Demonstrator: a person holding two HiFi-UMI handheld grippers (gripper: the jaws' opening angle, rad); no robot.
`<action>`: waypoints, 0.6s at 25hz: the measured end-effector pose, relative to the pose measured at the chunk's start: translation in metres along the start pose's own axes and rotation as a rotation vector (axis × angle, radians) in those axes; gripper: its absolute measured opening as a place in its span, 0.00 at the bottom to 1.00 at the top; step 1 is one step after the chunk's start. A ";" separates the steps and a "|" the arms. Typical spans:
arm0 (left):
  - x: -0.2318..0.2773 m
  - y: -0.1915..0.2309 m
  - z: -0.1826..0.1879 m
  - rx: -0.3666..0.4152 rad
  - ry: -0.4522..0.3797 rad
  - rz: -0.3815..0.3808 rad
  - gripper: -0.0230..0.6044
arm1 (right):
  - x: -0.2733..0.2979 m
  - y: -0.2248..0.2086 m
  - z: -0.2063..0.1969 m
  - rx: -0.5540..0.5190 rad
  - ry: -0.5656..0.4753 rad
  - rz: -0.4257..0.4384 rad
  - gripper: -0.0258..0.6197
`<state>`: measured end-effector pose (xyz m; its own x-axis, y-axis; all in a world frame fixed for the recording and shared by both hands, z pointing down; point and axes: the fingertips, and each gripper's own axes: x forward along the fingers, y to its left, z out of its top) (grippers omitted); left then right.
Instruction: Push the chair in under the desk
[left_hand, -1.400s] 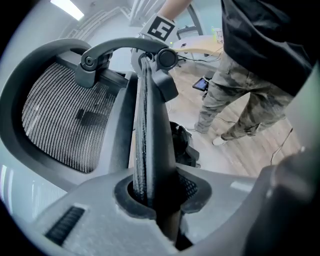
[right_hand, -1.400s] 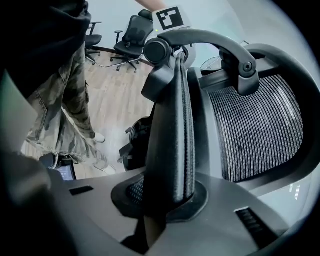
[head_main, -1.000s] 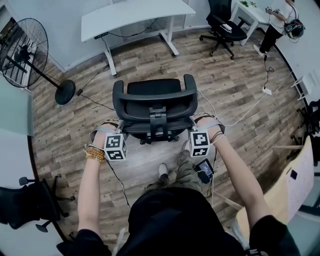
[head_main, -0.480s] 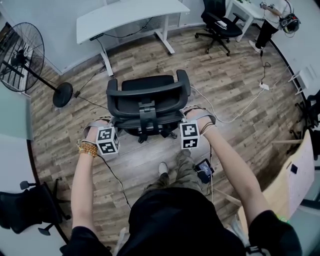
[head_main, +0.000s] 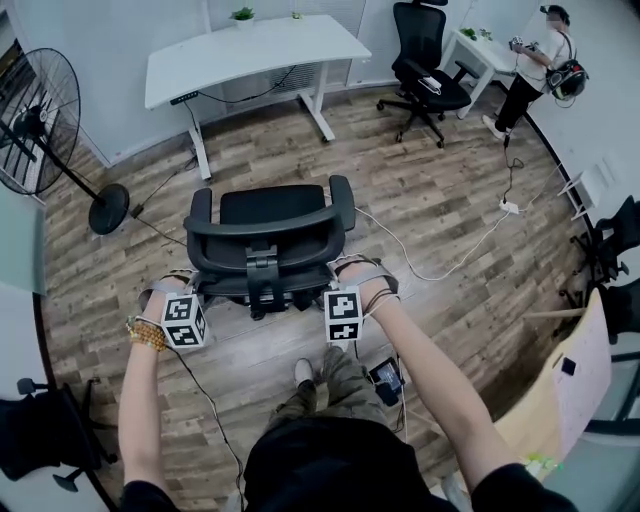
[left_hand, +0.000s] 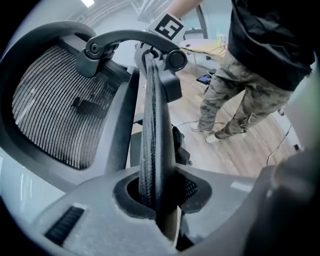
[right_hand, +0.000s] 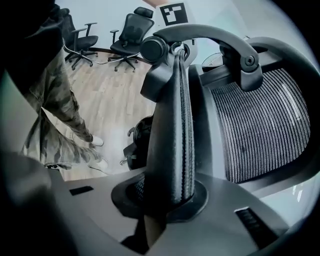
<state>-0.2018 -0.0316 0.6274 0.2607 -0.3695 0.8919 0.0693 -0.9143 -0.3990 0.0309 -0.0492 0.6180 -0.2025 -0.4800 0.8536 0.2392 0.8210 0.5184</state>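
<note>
Chair (head_main: 266, 206) stood well apart from the desk (head_main: 250, 45). Your left gripper (head_main: 172, 290) and right gripper (head_main: 352, 278) were clenched on its backrest (head_main: 262, 240) edges, apparently one each side, to steer it straight.

A standing fan (head_main: 38, 112) sits at ten o'clock, a spare black office chair (head_main: 420, 70) at one o'clock (a person (head_main: 535, 65) stands just past it by a small white bench (head_main: 480, 45)), and a white cable (head_main: 450, 265) crosses the wood floor (head_main: 450, 180) at three o'clock.
</note>
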 end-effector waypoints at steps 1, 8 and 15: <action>-0.002 -0.003 -0.006 -0.006 0.003 0.000 0.15 | 0.002 -0.001 0.006 -0.003 -0.002 0.001 0.10; -0.007 -0.002 -0.017 -0.027 0.015 0.003 0.15 | 0.003 -0.010 0.014 -0.025 0.000 -0.010 0.10; -0.004 0.005 -0.038 -0.035 0.009 -0.009 0.16 | 0.013 -0.021 0.028 -0.027 0.005 -0.013 0.10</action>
<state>-0.2391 -0.0412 0.6299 0.2512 -0.3624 0.8975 0.0379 -0.9229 -0.3832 -0.0030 -0.0644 0.6165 -0.2013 -0.4922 0.8469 0.2623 0.8059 0.5307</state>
